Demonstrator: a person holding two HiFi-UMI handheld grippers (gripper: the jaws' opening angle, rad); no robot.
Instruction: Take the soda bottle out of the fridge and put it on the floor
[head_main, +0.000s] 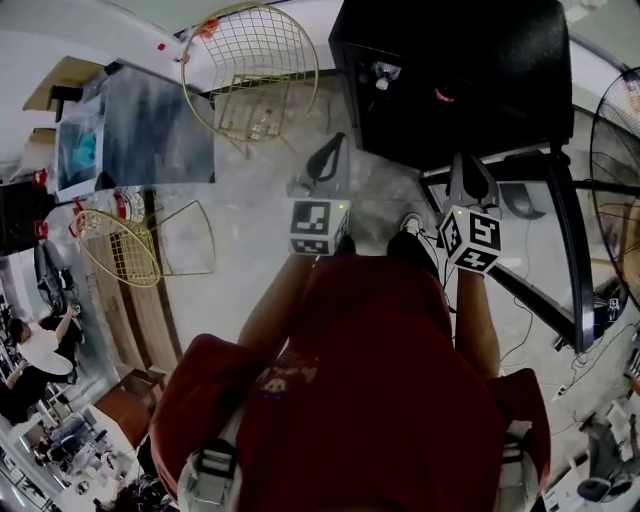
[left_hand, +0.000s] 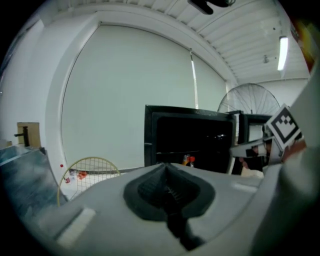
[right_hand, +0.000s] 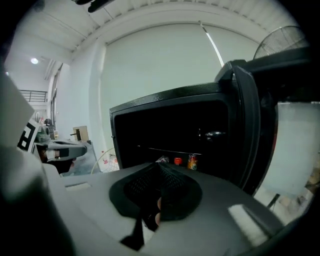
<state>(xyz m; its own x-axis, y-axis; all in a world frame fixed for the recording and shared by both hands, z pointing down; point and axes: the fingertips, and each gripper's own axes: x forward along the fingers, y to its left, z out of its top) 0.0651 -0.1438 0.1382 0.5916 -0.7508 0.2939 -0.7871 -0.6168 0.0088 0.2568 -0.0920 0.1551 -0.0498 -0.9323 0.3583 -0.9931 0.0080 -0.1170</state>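
right gripper view: soda bottle (right_hand: 177, 161) shows a red cap inside dark fridge (right_hand: 150, 102).

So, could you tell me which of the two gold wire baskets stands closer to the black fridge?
The basket at the top of the head view, just left of the fridge; the other basket lies further off at the left.

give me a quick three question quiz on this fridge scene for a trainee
1. True or false: the fridge has its door open.
2. What does the right gripper hold: A a bottle, B a can, C nothing?
3. In the head view, which gripper is nearer that door?
Key: 1 true; 2 C, it is shut and empty; 3 the right gripper.
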